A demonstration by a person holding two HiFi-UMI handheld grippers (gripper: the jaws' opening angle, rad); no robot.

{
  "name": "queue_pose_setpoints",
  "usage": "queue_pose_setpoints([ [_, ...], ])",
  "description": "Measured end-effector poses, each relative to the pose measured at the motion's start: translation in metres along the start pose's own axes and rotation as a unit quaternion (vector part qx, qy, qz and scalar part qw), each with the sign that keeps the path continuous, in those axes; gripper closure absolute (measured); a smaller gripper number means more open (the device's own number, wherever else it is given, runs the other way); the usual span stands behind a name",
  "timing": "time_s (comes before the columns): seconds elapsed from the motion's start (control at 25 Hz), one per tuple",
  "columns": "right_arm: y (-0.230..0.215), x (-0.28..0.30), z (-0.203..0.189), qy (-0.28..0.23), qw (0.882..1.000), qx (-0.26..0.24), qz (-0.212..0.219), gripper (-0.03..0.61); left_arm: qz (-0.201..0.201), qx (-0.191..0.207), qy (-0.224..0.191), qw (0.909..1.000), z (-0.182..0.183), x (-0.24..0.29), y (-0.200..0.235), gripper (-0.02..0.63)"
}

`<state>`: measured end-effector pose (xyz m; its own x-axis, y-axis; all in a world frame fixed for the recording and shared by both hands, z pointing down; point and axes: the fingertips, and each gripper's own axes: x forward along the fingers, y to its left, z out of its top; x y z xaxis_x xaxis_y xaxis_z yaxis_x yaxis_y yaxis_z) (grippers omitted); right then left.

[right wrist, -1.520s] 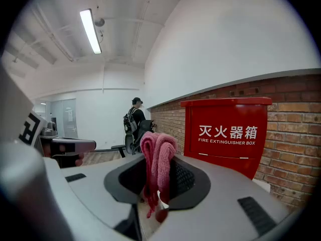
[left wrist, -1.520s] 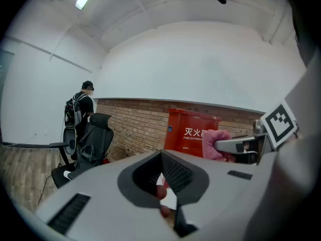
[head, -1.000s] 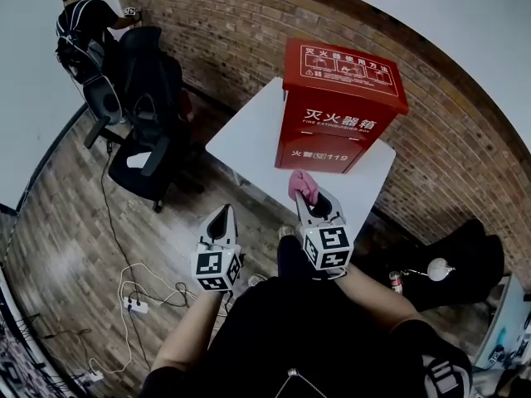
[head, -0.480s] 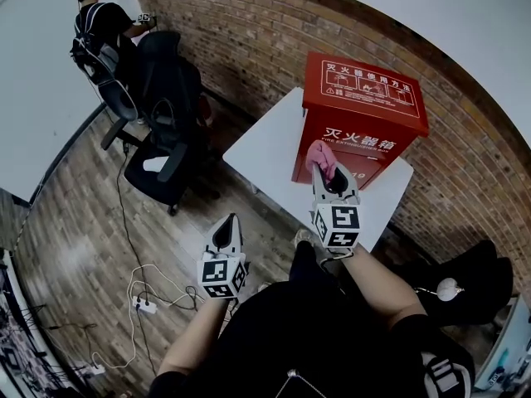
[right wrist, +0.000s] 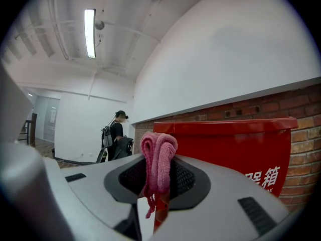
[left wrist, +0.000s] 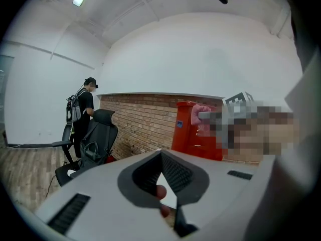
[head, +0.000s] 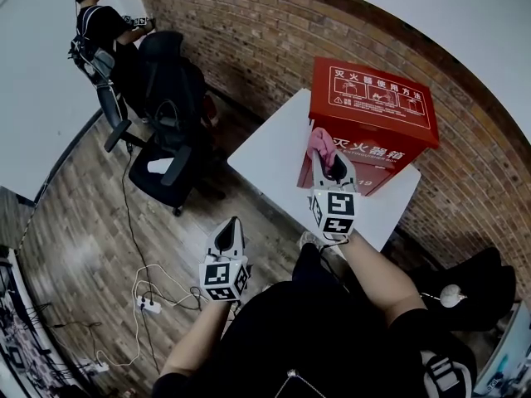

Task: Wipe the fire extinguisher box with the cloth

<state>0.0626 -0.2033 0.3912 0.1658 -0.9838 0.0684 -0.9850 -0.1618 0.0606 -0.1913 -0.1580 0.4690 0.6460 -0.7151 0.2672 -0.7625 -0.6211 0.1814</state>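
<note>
Swinging up over the bench (head: pixel 270 152), the right tongs (head: pixel 325 157) clamped on the pink cloth (head: pixel 319 142) now reach the fire extinguisher box (head: pixel 373 114) front, left tongs (head: pixel 230 225) pinched together empty, so wiping's probably next.

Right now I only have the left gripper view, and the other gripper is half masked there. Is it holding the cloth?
Observer: Yes. The right gripper view shows the right gripper with its tongs shut on a folded pink cloth, which sticks out past their tips.
Operator: Is it at the box?
Observer: In the head view the cloth overlaps the left front edge of the fire extinguisher box, under its lid. Contact can't be judged.
Operator: And my left gripper?
Observer: The head view shows the left gripper low, over the wooden floor, short of the white table.
</note>
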Motion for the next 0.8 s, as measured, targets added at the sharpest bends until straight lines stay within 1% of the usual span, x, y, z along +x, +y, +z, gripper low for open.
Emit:
queue_pose_setpoints([
  [0.36,-0.005,0.025,0.001,-0.002,1.0,0.006,0.0,0.468,0.005,0.0,0.007,1.0,0.004,0.016,0.004,0.586],
  [0.8,-0.011,0.028,0.002,-0.005,1.0,0.011,0.004,0.468,0.001,0.0,0.014,0.9999,0.004,0.033,-0.003,0.586],
])
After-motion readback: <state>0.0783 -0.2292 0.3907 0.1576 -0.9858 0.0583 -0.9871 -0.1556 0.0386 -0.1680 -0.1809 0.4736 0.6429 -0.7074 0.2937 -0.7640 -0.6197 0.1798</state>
